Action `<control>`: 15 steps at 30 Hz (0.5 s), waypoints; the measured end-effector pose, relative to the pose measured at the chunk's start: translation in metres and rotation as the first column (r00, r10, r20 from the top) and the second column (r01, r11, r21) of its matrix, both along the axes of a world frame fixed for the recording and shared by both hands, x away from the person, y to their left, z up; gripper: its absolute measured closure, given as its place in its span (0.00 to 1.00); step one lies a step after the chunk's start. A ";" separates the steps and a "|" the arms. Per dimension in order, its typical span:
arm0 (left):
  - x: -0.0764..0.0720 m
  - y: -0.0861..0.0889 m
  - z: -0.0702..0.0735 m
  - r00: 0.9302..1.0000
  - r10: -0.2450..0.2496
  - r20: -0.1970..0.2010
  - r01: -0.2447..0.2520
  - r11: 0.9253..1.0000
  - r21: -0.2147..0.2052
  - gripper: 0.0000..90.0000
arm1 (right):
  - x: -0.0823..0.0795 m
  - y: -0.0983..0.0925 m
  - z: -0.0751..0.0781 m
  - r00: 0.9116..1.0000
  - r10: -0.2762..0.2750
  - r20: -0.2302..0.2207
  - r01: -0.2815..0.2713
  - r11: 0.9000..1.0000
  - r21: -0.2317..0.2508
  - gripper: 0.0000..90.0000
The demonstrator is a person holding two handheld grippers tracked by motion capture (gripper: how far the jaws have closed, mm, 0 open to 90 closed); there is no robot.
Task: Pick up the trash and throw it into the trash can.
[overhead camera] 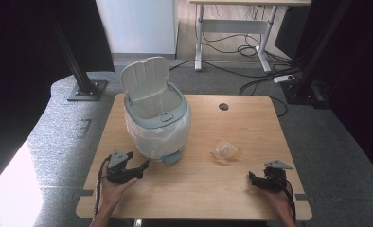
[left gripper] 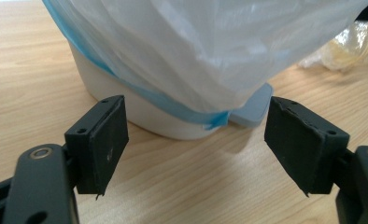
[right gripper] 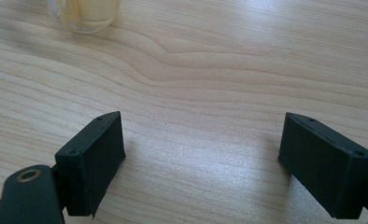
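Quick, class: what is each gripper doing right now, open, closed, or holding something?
Left gripper: open, holding nothing, jaws facing the base of the bin.
Right gripper: open, holding nothing, above bare table.

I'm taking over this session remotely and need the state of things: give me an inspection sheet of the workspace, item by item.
Surface: wooden table, with a round cable hole near the far edge.
Job's things: small bin with a white bag liner, lid flipped up, blue pedal facing the person; crumpled clear plastic wrapper lying apart from it, to its right.
Clutter: nothing seen.
Grippers: left gripper open, close to the bin's base, not touching; right gripper open over bare wood, short of the wrapper.
Cables: one trailing from each gripper; loose cables and a power strip on the floor behind.
Surroundings: grey floor, black stand legs, another desk beyond.
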State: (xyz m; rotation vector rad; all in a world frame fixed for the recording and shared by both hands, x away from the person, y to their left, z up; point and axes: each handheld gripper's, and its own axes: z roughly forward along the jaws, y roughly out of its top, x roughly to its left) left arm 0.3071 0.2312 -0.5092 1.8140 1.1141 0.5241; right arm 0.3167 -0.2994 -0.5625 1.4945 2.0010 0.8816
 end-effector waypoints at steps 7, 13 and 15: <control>0.001 0.001 -0.007 1.000 -0.001 -0.019 0.001 1.000 0.006 0.24 | -0.002 0.001 0.001 1.000 0.002 0.005 -0.002 1.000 0.007 0.15; 0.003 0.002 -0.011 0.999 -0.001 -0.033 0.002 1.000 0.008 0.24 | -0.004 0.003 0.008 0.999 0.016 0.028 -0.017 0.999 0.035 0.15; 0.003 0.002 -0.012 0.999 0.000 -0.037 0.001 1.000 0.008 0.24 | -0.005 0.004 0.010 0.999 0.020 0.032 -0.021 0.999 0.040 0.15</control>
